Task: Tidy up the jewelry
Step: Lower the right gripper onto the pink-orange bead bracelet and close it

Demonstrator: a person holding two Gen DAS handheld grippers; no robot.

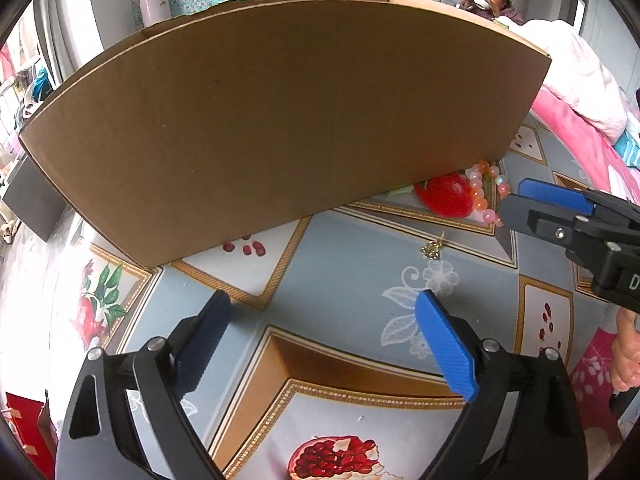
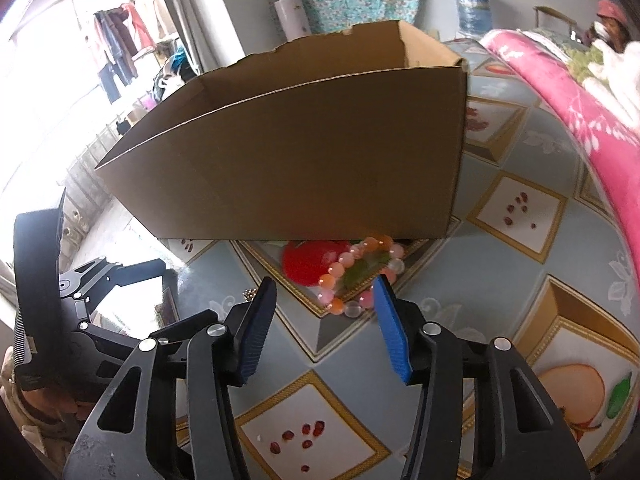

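Observation:
A bracelet of pink, orange and clear beads (image 2: 336, 269) lies on the patterned tablecloth, just in front of the tall cardboard box (image 2: 304, 160). My right gripper (image 2: 324, 284) stands partly open right behind it. Its right fingertip covers the bracelet's near right edge, and the pads press on nothing. In the left wrist view the bracelet (image 1: 478, 192) sits at the box's (image 1: 280, 120) right front corner, with the right gripper (image 1: 514, 196) beside it. A small gold earring (image 1: 432, 250) lies loose on the cloth. My left gripper (image 1: 320, 300) is wide open with nothing in it, short of the earring.
The red fruit under the bracelet is printed on the tablecloth (image 1: 340, 280). A pink blanket (image 1: 560, 120) is piled at the table's right. A person (image 1: 494, 0) sits behind the box, drinking. The table edge falls away on the left (image 1: 60, 280).

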